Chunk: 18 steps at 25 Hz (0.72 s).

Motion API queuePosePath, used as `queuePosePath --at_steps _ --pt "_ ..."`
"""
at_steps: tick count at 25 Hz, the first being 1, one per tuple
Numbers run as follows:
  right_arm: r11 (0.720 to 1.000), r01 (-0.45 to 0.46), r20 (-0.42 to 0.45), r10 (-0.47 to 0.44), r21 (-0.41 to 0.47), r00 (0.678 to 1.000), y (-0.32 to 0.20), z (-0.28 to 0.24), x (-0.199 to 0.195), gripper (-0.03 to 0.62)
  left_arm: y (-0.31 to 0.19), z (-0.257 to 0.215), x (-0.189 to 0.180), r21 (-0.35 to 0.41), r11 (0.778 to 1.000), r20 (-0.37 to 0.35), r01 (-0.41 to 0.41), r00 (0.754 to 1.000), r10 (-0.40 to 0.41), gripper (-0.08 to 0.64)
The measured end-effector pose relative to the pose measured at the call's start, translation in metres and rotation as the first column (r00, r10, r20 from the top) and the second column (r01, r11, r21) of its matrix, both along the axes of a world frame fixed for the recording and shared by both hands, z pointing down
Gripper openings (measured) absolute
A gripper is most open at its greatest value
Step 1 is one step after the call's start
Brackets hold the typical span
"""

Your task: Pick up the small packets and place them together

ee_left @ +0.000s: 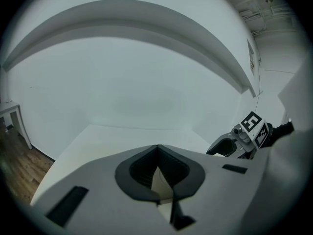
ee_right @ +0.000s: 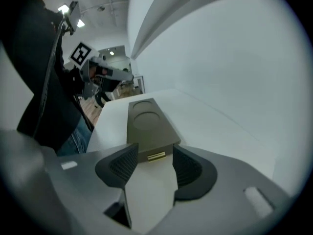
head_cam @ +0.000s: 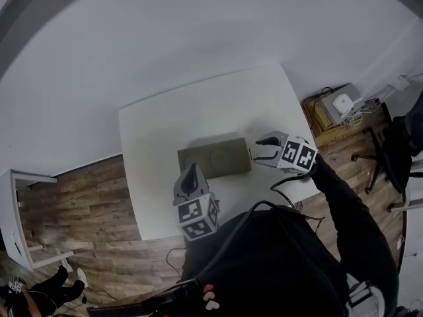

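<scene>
An olive-green tray [head_cam: 215, 156] with two round recesses lies in the middle of the white table [head_cam: 172, 117]. In the right gripper view, a small gold packet [ee_right: 156, 155] sits at the near end of the tray [ee_right: 146, 126]. My right gripper [ee_right: 154, 150] is open, with a fingertip on either side of the packet and neither touching it. In the head view this gripper [head_cam: 259, 152] is at the tray's right end. My left gripper [head_cam: 193, 172] hovers by the tray's front edge with its tips together [ee_left: 156, 148]. A pale wedge shows behind the tips; I cannot tell what it is.
The table's front edge runs just behind both grippers, close to the person's dark sleeve [head_cam: 344, 203]. A low shelf with devices and cables [head_cam: 337, 107] and an office chair [head_cam: 390, 154] stand at the right. A white cabinet [head_cam: 20, 210] stands at the left on the wooden floor.
</scene>
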State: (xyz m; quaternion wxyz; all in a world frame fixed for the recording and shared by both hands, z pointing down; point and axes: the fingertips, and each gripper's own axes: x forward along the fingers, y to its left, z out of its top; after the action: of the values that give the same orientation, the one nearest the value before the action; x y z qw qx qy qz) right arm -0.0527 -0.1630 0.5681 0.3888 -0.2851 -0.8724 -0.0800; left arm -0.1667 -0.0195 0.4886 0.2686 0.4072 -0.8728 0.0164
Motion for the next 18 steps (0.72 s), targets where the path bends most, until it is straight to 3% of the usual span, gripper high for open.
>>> queuePosePath --at_steps 3,9,18 --pt "0.995 0.080 -0.066 -0.076 0.065 0.995 -0.001 0.024 -0.001 0.189 -0.002 0.002 -0.003 -0.013 1.000 -0.002 0.001 1.000 -0.001 -0.001" --pt "0.969 0.218 -0.168 -0.198 0.114 0.966 0.008 0.057 -0.001 0.201 -0.002 0.011 -0.001 -0.031 1.000 -0.035 -0.005 0.999 0.004 0.000" --pt "0.947 0.272 -0.190 -0.239 0.173 0.952 0.008 0.073 -0.007 0.198 -0.005 0.017 -0.001 -0.047 0.999 -0.053 -0.016 0.998 0.014 0.000"
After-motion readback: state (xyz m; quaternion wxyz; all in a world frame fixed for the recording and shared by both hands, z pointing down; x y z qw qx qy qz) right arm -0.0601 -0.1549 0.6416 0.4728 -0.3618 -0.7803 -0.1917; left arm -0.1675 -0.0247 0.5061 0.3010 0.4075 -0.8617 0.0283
